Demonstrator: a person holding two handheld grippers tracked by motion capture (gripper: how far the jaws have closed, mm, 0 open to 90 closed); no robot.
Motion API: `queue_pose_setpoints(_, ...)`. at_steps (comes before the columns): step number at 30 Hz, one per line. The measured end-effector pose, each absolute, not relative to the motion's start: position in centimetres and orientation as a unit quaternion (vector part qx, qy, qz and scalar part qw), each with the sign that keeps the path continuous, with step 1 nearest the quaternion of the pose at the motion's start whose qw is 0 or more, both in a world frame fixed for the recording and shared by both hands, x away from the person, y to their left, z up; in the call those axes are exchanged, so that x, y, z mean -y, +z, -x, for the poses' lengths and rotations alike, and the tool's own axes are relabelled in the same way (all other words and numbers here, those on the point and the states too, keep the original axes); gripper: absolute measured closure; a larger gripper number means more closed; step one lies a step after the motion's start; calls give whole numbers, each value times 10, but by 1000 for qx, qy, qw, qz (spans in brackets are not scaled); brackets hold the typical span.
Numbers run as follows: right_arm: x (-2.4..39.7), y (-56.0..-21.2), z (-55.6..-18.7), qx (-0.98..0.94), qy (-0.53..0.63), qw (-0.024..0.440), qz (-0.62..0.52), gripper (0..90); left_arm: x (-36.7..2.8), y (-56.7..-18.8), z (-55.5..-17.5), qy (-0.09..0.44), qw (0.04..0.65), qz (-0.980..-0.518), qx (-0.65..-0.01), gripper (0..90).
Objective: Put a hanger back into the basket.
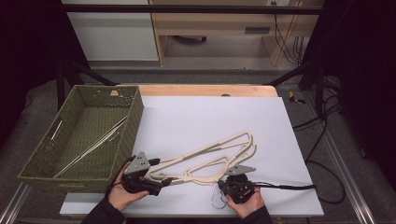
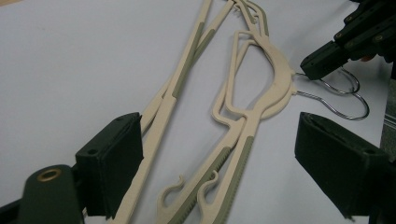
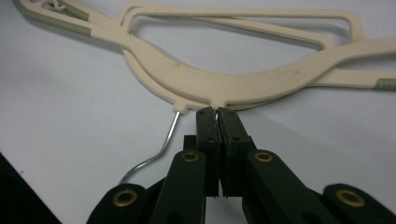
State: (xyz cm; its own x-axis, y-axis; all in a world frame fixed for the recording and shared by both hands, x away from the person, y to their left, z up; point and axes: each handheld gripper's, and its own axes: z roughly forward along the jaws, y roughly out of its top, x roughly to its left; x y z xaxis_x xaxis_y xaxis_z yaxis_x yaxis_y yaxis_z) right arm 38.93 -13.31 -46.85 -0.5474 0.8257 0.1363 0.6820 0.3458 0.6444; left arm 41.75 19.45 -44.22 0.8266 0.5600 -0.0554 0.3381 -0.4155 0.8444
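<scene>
Two cream plastic hangers [image 1: 210, 156] lie stacked and slightly offset on the white sheet [image 1: 196, 112]. Their wire hooks [image 1: 217, 198] point toward the near edge. My right gripper [image 3: 216, 114] is shut on one hook's wire right under the hanger neck [image 3: 224, 79]; the other hook [image 3: 168, 135] curves free to its left. In the high view the right gripper [image 1: 231, 183] sits at the hangers' middle. My left gripper [image 2: 219, 140] stands open, its pads [image 2: 116, 154] on either side of the hangers' notched arm ends [image 2: 205, 196] without touching them. It is at the left end [image 1: 159, 181] in the high view.
A green woven basket [image 1: 46, 154] stands at the left edge of the sheet, holding some thin pale hangers [image 1: 93, 144]. A wooden table edge [image 1: 205, 89] runs behind the sheet. A cable [image 1: 285, 186] trails right from the right gripper.
</scene>
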Motion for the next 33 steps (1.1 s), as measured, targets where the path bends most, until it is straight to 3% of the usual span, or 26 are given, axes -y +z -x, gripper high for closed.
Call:
queue_pose_setpoints(3, 132, -472, -389, -818, 336, 113, -453, 847, -194, -443, -418, 118, 467, -834, -270, 156)
queue_pose_setpoints(18, 136, -462, -393, -805, 349, 115, -465, 894, -178, -440, -416, 116, 472, -834, -259, 171)
queue_pose_setpoints(33, 147, -434, -404, -823, 349, 111, -434, 894, -110, -431, -421, 119, 429, -868, -217, 202)
